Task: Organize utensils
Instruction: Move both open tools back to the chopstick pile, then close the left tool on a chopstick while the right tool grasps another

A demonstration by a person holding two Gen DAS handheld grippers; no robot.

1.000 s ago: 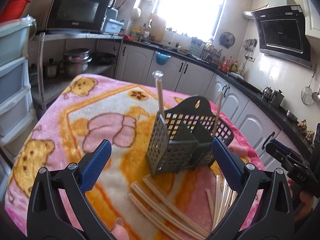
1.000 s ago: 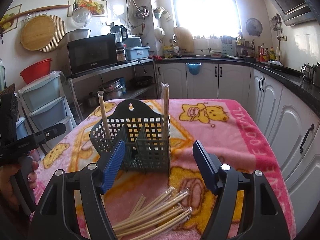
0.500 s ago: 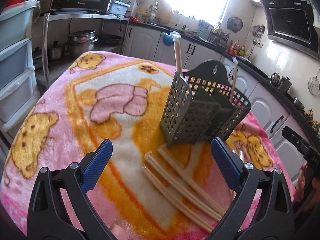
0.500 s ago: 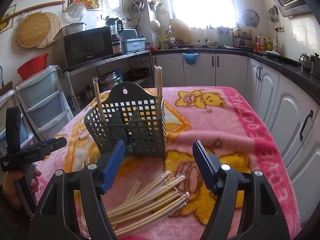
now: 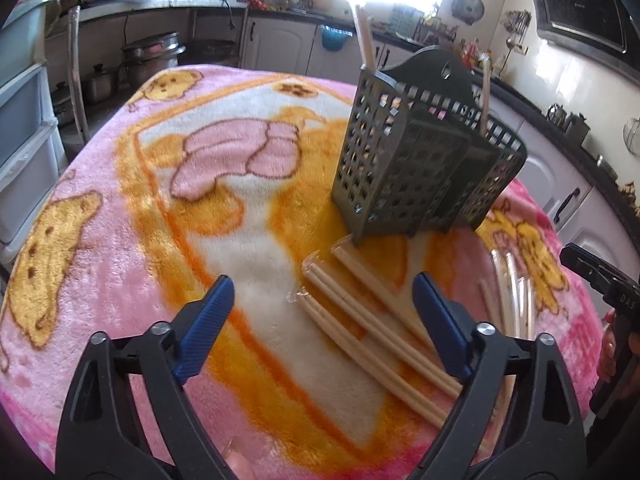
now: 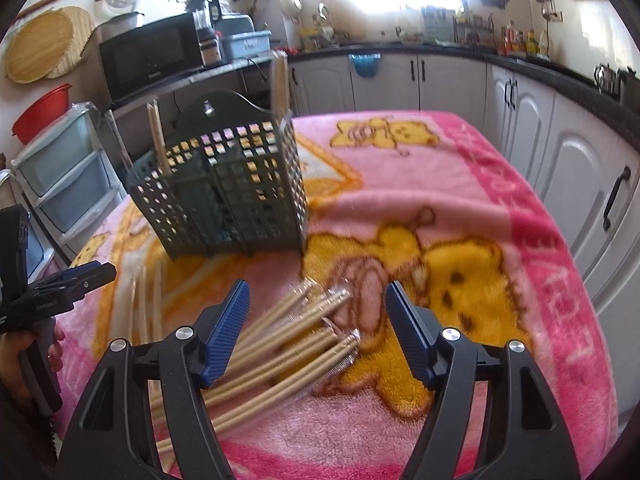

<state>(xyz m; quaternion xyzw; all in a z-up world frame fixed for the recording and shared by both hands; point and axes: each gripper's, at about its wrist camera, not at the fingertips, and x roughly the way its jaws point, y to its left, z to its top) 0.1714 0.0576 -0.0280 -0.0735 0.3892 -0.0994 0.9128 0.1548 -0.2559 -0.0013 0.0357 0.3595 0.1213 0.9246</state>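
The left gripper (image 5: 323, 312) hangs over wrapped chopsticks (image 5: 372, 332) lying on the pink blanket (image 5: 120, 248), its jaws closing but clear of them. The right gripper (image 6: 318, 322) stands wide over its own pile (image 6: 288, 344), gripping nothing. Just behind stands the green holder (image 5: 420, 176), with chopsticks upright in it

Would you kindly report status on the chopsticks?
Left tongs closing, right tongs open, both empty. Wrapped chopsticks loose on blanket; some in holder. Nothing obstructing.
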